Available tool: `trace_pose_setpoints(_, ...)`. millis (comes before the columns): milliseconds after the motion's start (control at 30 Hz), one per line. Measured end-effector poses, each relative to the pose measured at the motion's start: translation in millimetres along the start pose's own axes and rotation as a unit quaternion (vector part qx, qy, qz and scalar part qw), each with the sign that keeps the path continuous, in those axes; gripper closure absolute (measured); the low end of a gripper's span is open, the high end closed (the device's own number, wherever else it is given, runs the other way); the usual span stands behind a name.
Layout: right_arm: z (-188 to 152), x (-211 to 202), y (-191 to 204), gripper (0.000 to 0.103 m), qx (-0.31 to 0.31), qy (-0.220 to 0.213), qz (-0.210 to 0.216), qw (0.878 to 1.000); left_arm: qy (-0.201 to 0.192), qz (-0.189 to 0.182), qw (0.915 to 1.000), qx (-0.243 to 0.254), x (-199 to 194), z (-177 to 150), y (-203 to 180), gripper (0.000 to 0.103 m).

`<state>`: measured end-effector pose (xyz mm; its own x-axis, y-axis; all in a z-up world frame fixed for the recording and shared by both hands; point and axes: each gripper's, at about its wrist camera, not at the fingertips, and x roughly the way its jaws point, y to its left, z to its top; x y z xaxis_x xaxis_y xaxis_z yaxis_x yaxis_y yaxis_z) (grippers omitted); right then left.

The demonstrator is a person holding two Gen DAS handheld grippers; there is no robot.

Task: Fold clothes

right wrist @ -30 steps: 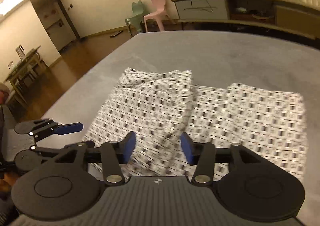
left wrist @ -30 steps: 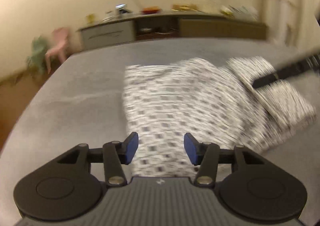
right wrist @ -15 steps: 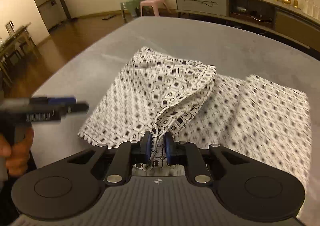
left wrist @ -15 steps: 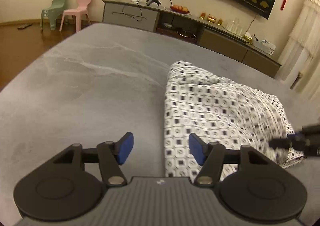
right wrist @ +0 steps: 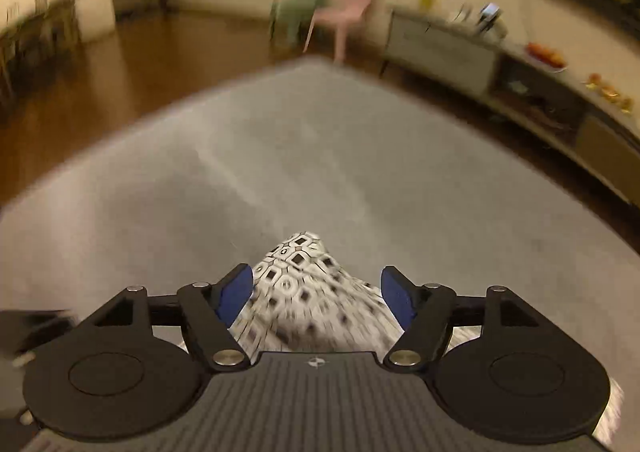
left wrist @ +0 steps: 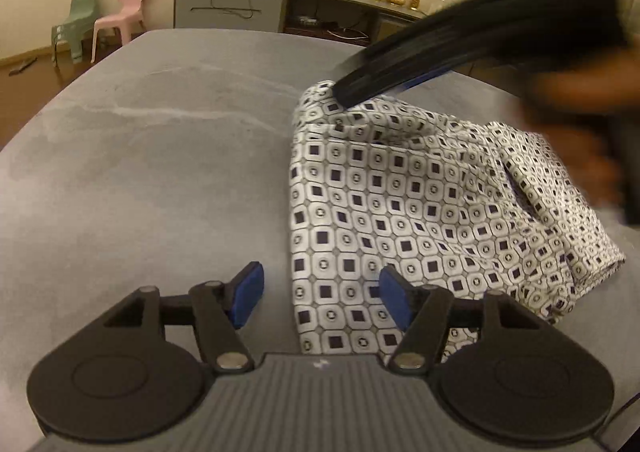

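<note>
A white garment with dark squares [left wrist: 400,220] lies folded on the grey table [left wrist: 160,180]. My left gripper [left wrist: 320,298] hovers low over its near left edge. Its jaws are closing, with the cloth edge under the gap and the blue pads [left wrist: 248,294] clear of it. In the right wrist view, my right gripper [right wrist: 316,297] sits over a peaked corner of the garment [right wrist: 304,272]. Its jaws are opening and the cloth lies loose between them. In the left wrist view the right gripper [left wrist: 352,92] shows blurred over the garment's far corner, with a hand [left wrist: 580,112] behind it.
A long sideboard [left wrist: 280,8] with small items stands past the table's far edge. A pink chair [left wrist: 120,12] and a green chair [left wrist: 74,24] stand on the wooden floor [right wrist: 100,92] to the left. Bare grey tabletop spreads left of the garment.
My right gripper, shut on a fold of the garment half a second ago, swept across to its far left corner and let go. The left gripper sank slightly beside the garment's near edge.
</note>
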<state>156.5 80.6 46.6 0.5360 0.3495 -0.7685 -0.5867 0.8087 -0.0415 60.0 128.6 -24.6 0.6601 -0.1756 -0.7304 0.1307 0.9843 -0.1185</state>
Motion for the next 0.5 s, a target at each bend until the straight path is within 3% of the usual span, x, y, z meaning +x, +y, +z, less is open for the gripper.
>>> trace_pose_setpoints(33, 5, 26, 3, 0.042, -0.012, 0.033, 0.001, 0.999, -0.003, 0.001, 0.9998, 0.018, 0, -2, -5, 0.065)
trace_pose_setpoints(67, 10, 47, 5, 0.086, -0.028, 0.063, 0.001, 0.998, -0.007, 0.0, 0.9994, 0.033, 0, -4, -8, 0.076)
trace_pose_setpoints(167, 38, 61, 0, 0.097, -0.024, 0.054, -0.009, 0.998, -0.016, -0.014, 0.9982, 0.056, 0, -9, -14, 0.089)
trace_pose_setpoints(267, 61, 64, -4, 0.097, -0.019, 0.034, -0.009, 0.999, -0.019, -0.014, 0.9981, 0.057, 4, -7, -15, 0.091)
trace_pose_setpoints(367, 68, 62, -18, 0.093, 0.024, -0.004, 0.018, 1.0, -0.021, 0.002, 0.9985, 0.05, 6, -5, -13, 0.088)
trace_pose_setpoints(467, 60, 42, -46, 0.064, 0.095, -0.033, 0.048, 0.994, -0.02, 0.012, 0.9993, 0.029, 6, -5, -6, 0.082)
trace_pose_setpoints(500, 55, 32, -56, 0.06, 0.115, -0.045, 0.047, 0.991, -0.02, 0.014, 0.9995, 0.021, 5, -4, -3, 0.081)
